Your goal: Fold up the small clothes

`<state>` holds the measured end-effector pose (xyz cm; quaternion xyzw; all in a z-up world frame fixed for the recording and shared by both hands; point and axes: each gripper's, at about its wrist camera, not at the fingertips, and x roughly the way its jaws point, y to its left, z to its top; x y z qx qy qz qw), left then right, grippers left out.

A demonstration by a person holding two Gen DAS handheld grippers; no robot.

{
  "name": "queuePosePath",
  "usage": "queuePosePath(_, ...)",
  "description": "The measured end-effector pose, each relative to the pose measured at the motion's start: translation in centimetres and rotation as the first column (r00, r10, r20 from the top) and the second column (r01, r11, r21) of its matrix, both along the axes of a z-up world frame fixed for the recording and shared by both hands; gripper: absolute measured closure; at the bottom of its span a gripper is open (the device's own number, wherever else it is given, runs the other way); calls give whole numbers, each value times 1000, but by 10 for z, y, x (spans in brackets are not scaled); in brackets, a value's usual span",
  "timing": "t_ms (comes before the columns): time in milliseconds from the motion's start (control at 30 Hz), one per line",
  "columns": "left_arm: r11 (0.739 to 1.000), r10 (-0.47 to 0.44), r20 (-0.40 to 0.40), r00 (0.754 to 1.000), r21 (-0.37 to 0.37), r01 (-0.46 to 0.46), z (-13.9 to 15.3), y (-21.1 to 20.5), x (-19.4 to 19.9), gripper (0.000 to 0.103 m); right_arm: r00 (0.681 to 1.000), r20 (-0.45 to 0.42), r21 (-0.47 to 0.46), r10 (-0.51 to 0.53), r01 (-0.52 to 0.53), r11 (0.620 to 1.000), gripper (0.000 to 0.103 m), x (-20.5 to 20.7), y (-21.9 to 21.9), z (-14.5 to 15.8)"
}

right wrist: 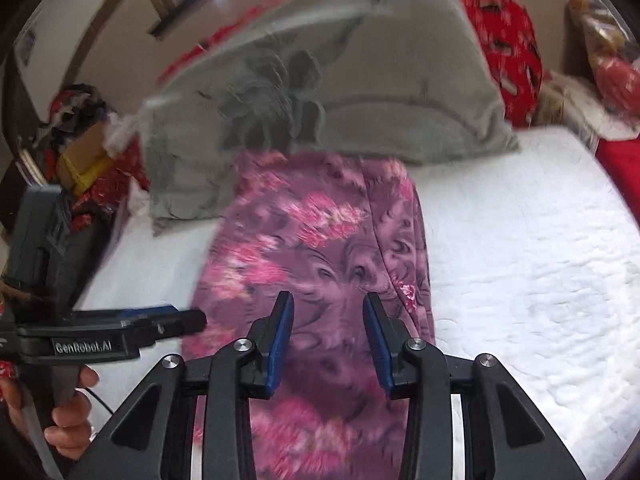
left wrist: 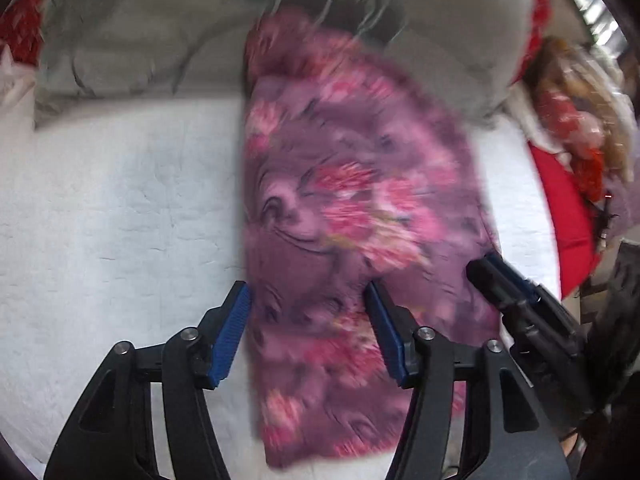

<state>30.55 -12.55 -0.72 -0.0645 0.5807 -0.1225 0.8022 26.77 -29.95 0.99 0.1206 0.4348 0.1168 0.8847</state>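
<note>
A purple garment with pink flowers (left wrist: pixel 352 216) lies folded into a long strip on the white bed cover; it also shows in the right wrist view (right wrist: pixel 320 248). My left gripper (left wrist: pixel 308 292) is open above the strip's near part, its left finger at the strip's left edge. It shows from the side in the right wrist view (right wrist: pixel 184 316). My right gripper (right wrist: pixel 328 300) is open above the strip and holds nothing. In the left wrist view it (left wrist: pixel 488 268) sits at the strip's right edge. The frames are blurred.
A grey flowered pillow (right wrist: pixel 340 80) lies at the far end of the garment. The white quilted bed cover (right wrist: pixel 540 272) spreads to the right. Red fabric (left wrist: pixel 568 216) and piled clothes (left wrist: pixel 580 120) sit at the bed's right side. A cluttered pile (right wrist: pixel 84 152) stands left.
</note>
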Motion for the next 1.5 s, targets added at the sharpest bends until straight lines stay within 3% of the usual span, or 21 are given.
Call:
queuePosePath(67,998,13,-39,999,-55,-15,-8,8,6,33,995,-96,-31,6,-9,999,66,13,1,-26)
queuePosePath(167,986,28,-4,1000,-163,-28,11,23,14,35,998,-58,-1,-1,1,1000,66,20,-4,-14)
queuePosePath(267,982,61,57,997,-183,-50,33,25,38,35,997,29,42,-68,67,997,64,45,-14,14)
queuePosePath(367,989,72,68,995,-134,-63,35,14,68,35,993,47,50,-111,109,993,64,80,-16,24)
queuePosePath(467,993,80,-1,997,-84,-80,9,4,99,32,990,18,-2,-137,137,991,65,110,-11,10)
queuePosePath(533,991,97,-41,994,-94,-100,-9,5,111,24,984,-79,-79,-158,151,985,67,130,-6,-19)
queuePosePath(567,986,111,-51,992,-117,-117,-9,10,114,24,984,-86,-93,-155,147,985,66,134,-4,-27)
queuePosePath(600,982,113,-73,991,-145,-123,-7,16,116,26,987,-46,-100,-157,152,983,66,132,-4,-25)
queuePosePath(667,969,133,-90,987,-200,-148,3,31,113,28,986,-67,-125,-151,142,982,70,134,-2,-17)
queuePosePath(767,934,184,-58,981,-302,-193,15,55,94,28,993,24,-168,-112,115,979,63,117,2,9)
queuePosePath(833,945,187,-85,979,-257,-203,4,52,86,28,997,17,-155,-80,81,985,53,109,4,8)
queuePosePath(900,969,141,-112,984,-189,-160,-9,41,80,28,989,-131,-214,-69,40,976,37,113,7,-21)
queuePosePath(933,971,137,-91,986,-183,-151,-1,42,73,29,984,-163,-226,-72,34,974,39,113,8,-28)
queuePosePath(1033,957,116,-60,991,-259,-128,20,54,52,30,983,-100,-118,-151,139,983,37,91,-13,-6)
queuePosePath(1133,951,134,-83,988,-271,-152,12,65,28,30,992,-38,-38,-119,117,992,34,58,-21,2)
queuePosePath(1200,969,103,-137,985,-209,-130,-10,51,25,30,989,-131,-115,-66,51,992,28,48,-18,-21)
queuePosePath(1233,970,101,-99,990,-210,-120,-6,47,18,30,983,-177,-178,-47,15,984,28,46,-12,-35)
queuePosePath(1267,970,92,-92,992,-217,-110,0,47,13,30,992,-123,-181,-36,13,983,27,38,-14,-32)
queuePosePath(1333,946,74,-120,990,-305,-108,4,53,12,30,991,-110,-194,-82,60,979,27,33,-24,-20)
queuePosePath(1400,911,95,-146,985,-387,-145,4,65,16,30,991,-72,-119,-116,107,987,27,25,-45,-9)
queuePosePath(1500,884,105,-191,976,-432,-180,-9,72,21,30,981,-111,31,-157,162,986,26,28,-76,-12)
